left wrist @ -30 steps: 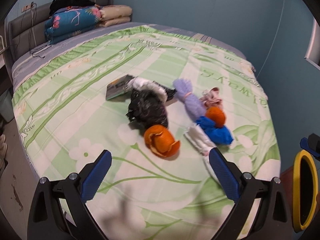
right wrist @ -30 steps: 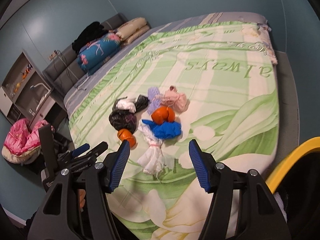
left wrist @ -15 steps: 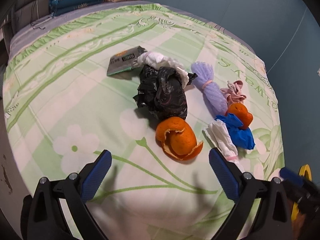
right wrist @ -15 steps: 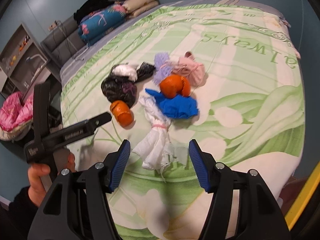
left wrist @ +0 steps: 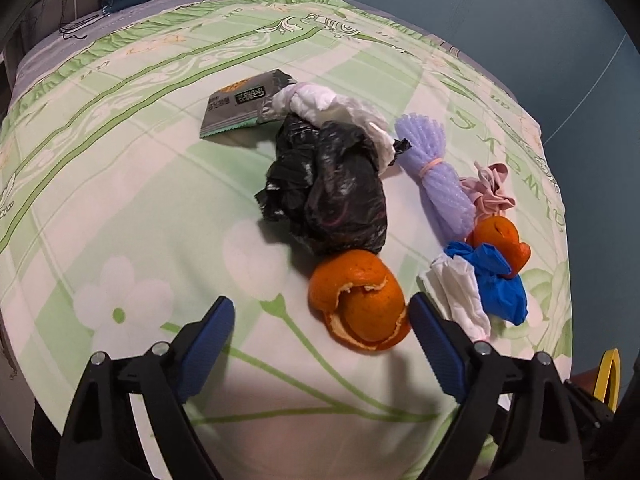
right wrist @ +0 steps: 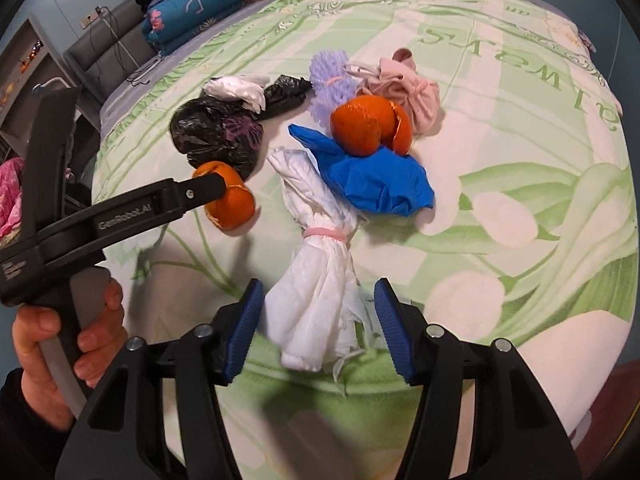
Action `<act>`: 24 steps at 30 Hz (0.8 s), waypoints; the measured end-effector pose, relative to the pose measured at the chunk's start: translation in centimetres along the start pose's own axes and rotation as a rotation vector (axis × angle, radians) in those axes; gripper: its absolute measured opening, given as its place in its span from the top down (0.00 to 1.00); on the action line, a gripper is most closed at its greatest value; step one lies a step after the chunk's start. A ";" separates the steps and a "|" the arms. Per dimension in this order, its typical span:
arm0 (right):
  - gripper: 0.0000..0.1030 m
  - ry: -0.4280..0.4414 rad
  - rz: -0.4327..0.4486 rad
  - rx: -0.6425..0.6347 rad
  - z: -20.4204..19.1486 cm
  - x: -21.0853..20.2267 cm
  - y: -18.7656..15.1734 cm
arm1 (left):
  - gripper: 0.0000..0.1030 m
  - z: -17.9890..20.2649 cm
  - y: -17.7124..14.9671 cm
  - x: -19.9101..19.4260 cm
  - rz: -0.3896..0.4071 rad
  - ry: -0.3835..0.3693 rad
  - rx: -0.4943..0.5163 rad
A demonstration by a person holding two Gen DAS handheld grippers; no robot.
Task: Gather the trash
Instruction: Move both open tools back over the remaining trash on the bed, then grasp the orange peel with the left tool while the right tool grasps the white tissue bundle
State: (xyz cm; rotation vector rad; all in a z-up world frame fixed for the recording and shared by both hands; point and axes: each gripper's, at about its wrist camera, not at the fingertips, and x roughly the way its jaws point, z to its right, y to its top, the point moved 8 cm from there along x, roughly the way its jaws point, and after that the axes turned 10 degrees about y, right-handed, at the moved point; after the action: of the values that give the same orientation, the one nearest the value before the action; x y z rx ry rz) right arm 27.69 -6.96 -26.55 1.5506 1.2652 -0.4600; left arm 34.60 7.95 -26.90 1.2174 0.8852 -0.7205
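Left wrist view: orange peel [left wrist: 360,300] on bed [left wrist: 120,208], near the right pad of left gripper [left wrist: 320,322], partly inside the gap; jaws wide, closing, touching nothing. Angled steeply down.

Right wrist view: white tied bundle [right wrist: 320,300] between pads of right gripper [right wrist: 318,330], jaws half-wide, closing, not yet pressing. Left hand [right wrist: 60,344] wrapped round its handle at left, gripper tip beside the peel.
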 end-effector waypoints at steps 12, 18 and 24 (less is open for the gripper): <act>0.64 -0.050 -0.017 0.005 0.3 1.7 -0.1 | 0.52 2.4 -0.4 0.1 -0.001 -0.089 0.025; 0.77 -0.066 -0.010 0.018 0.6 1.7 -0.1 | 0.64 3.2 -0.4 -0.1 0.010 -0.080 0.043; 0.84 -0.046 0.004 0.085 1.4 1.2 0.0 | 0.68 2.5 -0.7 -0.6 -0.001 -0.106 0.012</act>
State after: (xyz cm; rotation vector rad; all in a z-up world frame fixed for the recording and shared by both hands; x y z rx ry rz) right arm 28.58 -7.60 -28.00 1.6041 1.2201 -0.5501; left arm 34.11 5.36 -26.42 1.1790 0.7951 -0.7849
